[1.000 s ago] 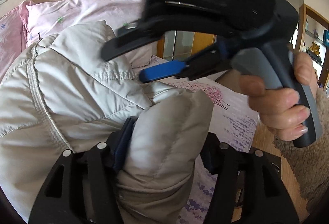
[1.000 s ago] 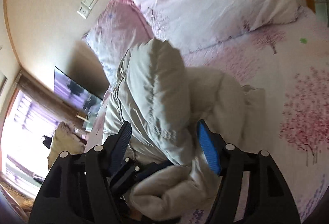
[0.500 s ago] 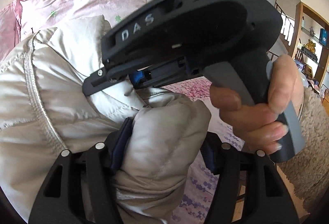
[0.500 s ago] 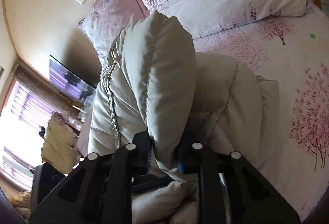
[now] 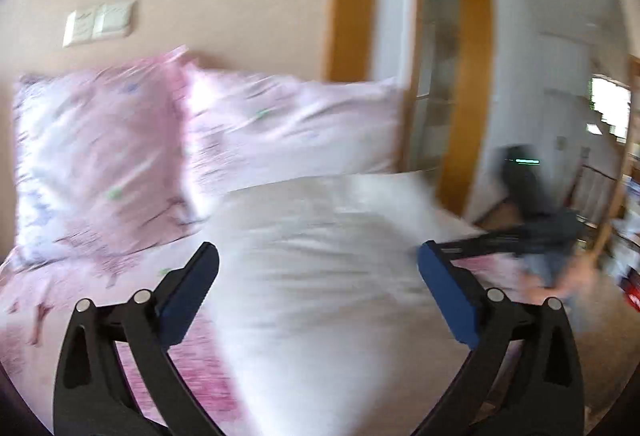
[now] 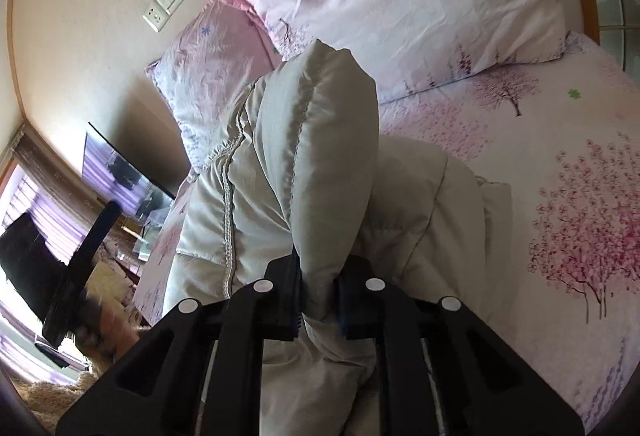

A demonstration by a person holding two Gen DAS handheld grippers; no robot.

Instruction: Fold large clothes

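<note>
A cream quilted puffer jacket (image 6: 304,171) lies bunched on the pink floral bed (image 6: 560,171). My right gripper (image 6: 318,300) is shut on a raised fold of the jacket and holds it up. In the blurred left wrist view the jacket (image 5: 320,276) shows as a pale mass ahead. My left gripper (image 5: 316,284) is open and empty, its blue pads (image 5: 444,296) spread wide above the jacket. The left gripper also shows at the left edge of the right wrist view (image 6: 80,260). The right gripper shows blurred at the right of the left wrist view (image 5: 532,220).
Two pink floral pillows (image 5: 280,127) lean on the beige wall at the head of the bed. A wall switch plate (image 5: 98,21) is above them. A wooden door frame (image 5: 452,75) stands right of the bed. A TV (image 6: 124,179) and curtained window (image 6: 24,195) are at the left.
My left gripper let go of the jacket, opened wide and pulled back fast. My right gripper closed on the jacket fold and stays shut on it.
</note>
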